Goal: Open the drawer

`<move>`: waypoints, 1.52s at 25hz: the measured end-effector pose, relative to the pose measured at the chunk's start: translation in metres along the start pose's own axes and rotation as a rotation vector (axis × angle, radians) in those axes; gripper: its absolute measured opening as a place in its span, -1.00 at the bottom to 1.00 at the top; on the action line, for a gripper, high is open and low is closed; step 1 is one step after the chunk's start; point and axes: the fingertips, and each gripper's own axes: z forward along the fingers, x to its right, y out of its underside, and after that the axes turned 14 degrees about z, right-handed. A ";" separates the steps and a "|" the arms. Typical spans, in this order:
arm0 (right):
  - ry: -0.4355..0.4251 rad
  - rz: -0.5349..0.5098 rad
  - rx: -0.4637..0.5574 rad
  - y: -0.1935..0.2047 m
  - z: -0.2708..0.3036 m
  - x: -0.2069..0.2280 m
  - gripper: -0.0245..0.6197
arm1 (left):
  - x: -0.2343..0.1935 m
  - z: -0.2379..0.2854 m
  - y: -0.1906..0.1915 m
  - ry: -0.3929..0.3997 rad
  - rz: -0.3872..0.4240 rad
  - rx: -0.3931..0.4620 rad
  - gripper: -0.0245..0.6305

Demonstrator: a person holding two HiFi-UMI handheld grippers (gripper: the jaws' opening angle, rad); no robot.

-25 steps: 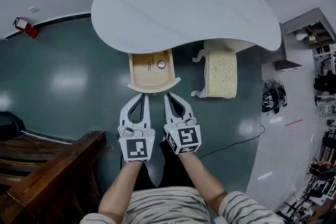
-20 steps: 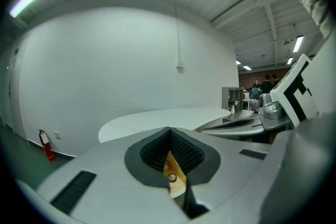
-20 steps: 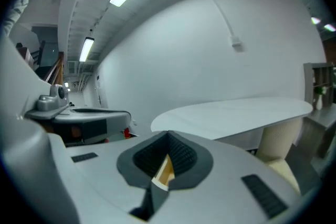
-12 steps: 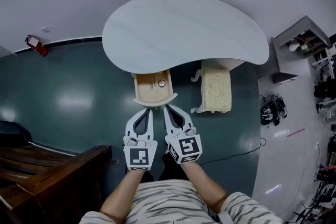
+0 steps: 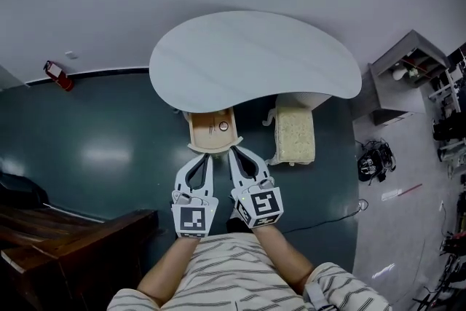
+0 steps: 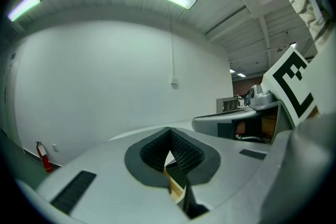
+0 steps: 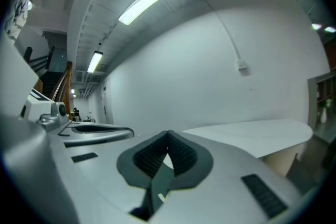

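Observation:
Under the front edge of the white kidney-shaped table top (image 5: 255, 54), a light wooden drawer (image 5: 207, 133) stands pulled out, with a small round thing (image 5: 223, 127) lying inside. My left gripper (image 5: 206, 155) and right gripper (image 5: 233, 151) hover side by side just in front of the drawer's curved front, touching nothing. Both are shut and hold nothing. In the left gripper view the left gripper (image 6: 169, 134) has its pads closed, and a strip of the drawer (image 6: 176, 186) shows below them. The right gripper (image 7: 168, 138) looks level over the table top (image 7: 252, 134).
A cream upholstered stool (image 5: 294, 136) stands right of the drawer, partly under the table. A red fire extinguisher (image 5: 57, 74) sits by the wall at left. Dark wooden stairs (image 5: 73, 244) are at the lower left, with shelving (image 5: 408, 65) and black gear (image 5: 371, 160) at right.
Both grippers have risen together and the head view has pulled back, so the table and open drawer look smaller and farther. The drawer has not moved, and both grippers stay shut.

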 end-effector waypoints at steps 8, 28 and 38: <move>-0.008 -0.025 0.055 -0.034 -0.014 -0.013 -0.88 | -0.005 -0.008 -0.037 0.004 0.016 0.049 -0.91; -0.050 -0.081 0.134 -0.068 -0.030 -0.029 -0.88 | -0.011 -0.007 -0.072 -0.018 -0.003 0.137 -0.91; -0.039 -0.073 0.138 -0.067 -0.033 -0.018 -0.88 | -0.005 -0.004 -0.071 -0.012 0.012 0.134 -0.91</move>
